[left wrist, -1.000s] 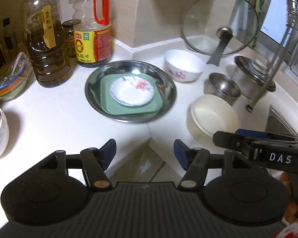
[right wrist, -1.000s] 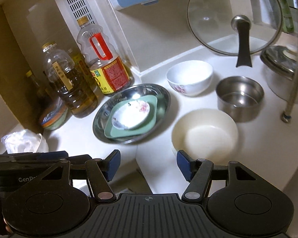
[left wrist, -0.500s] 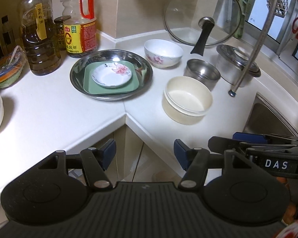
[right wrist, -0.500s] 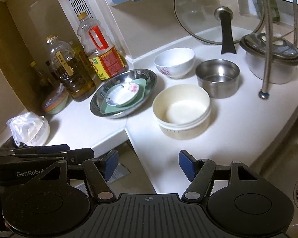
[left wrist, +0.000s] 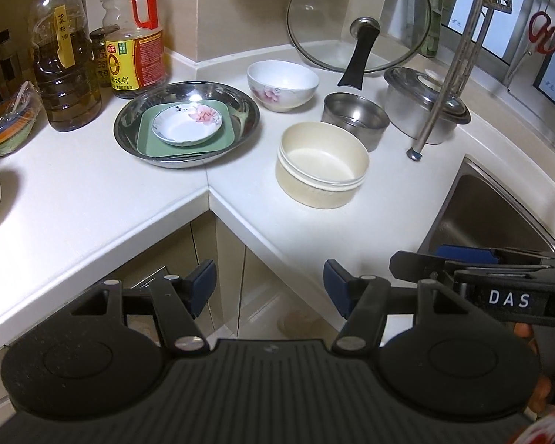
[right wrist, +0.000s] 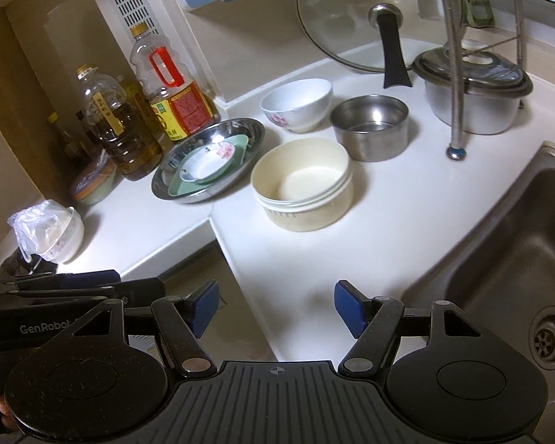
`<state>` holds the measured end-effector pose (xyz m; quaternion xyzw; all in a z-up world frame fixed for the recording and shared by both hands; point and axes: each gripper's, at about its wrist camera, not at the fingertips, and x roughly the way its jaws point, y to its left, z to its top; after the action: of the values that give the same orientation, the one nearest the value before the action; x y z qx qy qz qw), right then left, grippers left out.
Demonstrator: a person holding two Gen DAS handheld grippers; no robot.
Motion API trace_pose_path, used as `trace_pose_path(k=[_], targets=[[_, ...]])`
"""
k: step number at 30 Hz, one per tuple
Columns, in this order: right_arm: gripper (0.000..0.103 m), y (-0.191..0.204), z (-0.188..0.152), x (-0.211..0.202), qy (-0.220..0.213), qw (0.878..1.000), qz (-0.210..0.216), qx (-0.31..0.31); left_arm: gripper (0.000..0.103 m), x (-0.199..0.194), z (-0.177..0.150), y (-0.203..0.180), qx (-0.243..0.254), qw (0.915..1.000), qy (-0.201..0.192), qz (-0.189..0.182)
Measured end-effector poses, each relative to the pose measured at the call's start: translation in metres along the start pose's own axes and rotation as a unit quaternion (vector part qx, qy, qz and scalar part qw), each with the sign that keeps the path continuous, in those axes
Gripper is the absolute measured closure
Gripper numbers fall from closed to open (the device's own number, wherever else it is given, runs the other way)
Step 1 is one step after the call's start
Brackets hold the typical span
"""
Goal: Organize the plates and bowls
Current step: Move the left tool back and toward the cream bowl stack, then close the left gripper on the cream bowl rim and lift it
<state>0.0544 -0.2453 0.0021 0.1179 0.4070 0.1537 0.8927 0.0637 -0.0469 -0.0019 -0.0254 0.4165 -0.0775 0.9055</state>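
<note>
White corner worktop [left wrist: 92, 192] carries steel pan [left wrist: 187, 124] with green plate [left wrist: 187, 137] and floral saucer [left wrist: 187, 125] stacked inside; cream bowl [left wrist: 322, 164], floral bowl [left wrist: 283, 85], steel cup [left wrist: 355, 118] beside it. Left hand-held gripper [left wrist: 269, 288] open, empty; right hand-held gripper [right wrist: 276, 309] jaws just widened, empty
</note>
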Motion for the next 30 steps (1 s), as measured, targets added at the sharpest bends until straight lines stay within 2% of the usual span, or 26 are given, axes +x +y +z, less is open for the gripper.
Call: trace_pose_path(k=[13,30], targets=[[0.034,-0.015,0.005,0.001,-0.002,1.000,-0.017,0.010,0.042,0.014,0.009,-0.015,0.016,0.9998,0.003,-0.011],[0.034,-0.037,0.056,0.067,-0.026,0.996,-0.066,0.060,0.044,0.098,0.079,0.005,0.057,0.9966,0.014,-0.057]])
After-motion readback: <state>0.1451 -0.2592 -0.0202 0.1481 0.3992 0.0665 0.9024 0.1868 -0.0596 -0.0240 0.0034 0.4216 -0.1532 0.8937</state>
